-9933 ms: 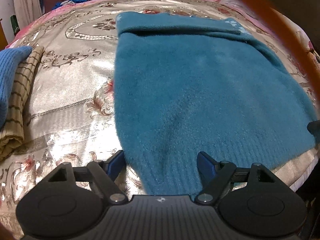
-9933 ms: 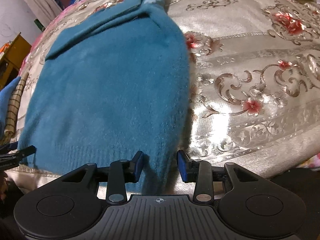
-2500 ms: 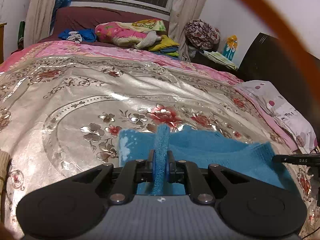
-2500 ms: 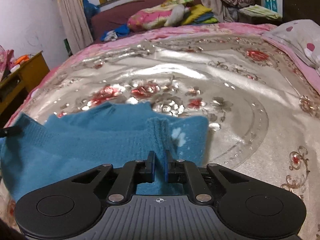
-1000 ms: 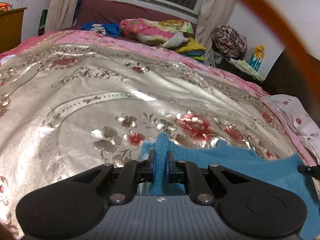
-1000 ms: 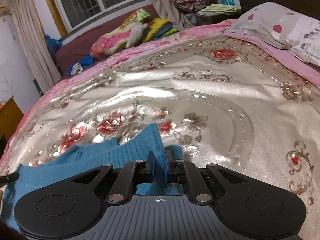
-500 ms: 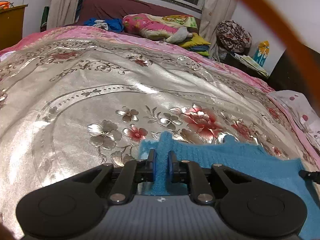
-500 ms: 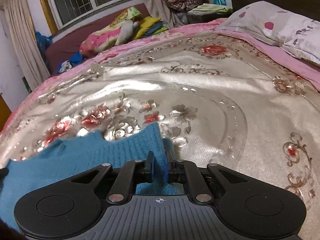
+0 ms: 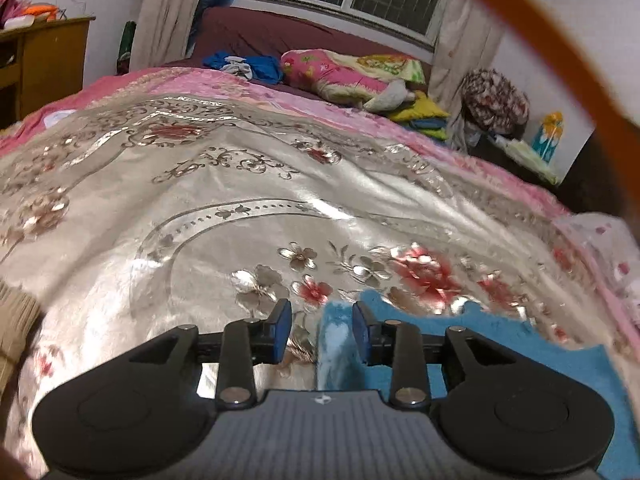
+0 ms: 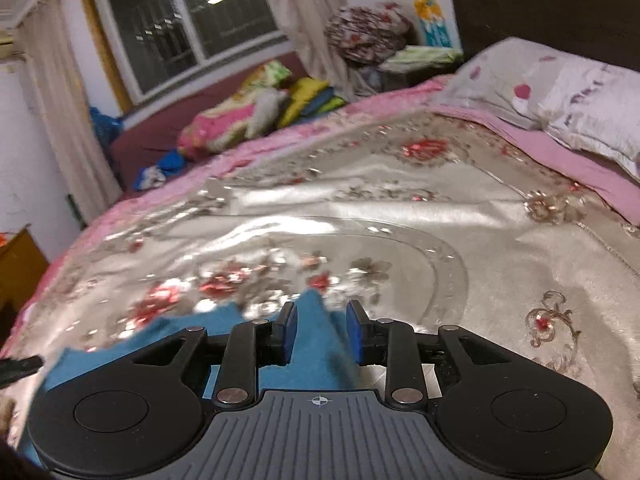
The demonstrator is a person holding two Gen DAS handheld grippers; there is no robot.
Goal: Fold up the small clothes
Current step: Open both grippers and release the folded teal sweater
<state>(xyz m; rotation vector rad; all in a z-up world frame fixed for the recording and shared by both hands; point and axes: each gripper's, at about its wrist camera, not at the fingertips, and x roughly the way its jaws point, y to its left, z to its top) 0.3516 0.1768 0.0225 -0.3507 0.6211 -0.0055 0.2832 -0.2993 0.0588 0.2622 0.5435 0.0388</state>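
The teal sweater (image 9: pixel 496 336) lies folded on the silver floral bedspread (image 9: pixel 240 208), its far edge just ahead of both grippers. My left gripper (image 9: pixel 320 330) is open, with the sweater's left corner lying loose between its blue pads (image 9: pixel 282 330). In the right wrist view the sweater (image 10: pixel 316 344) rises in a peak between the pads (image 10: pixel 356 338) of my right gripper (image 10: pixel 320 336), which is open. The sweater's near part is hidden under both gripper bodies.
A tan striped folded cloth (image 9: pixel 16 320) lies at the left. A white spotted pillow (image 10: pixel 560 108) sits at the right by the dark headboard. A second bed (image 9: pixel 280 40) with piled bedding stands under the window. A wooden cabinet (image 9: pixel 44 64) is far left.
Both grippers carried the sweater's hem up and over to its far end, held it pinched, and have now opened, letting the cloth go.
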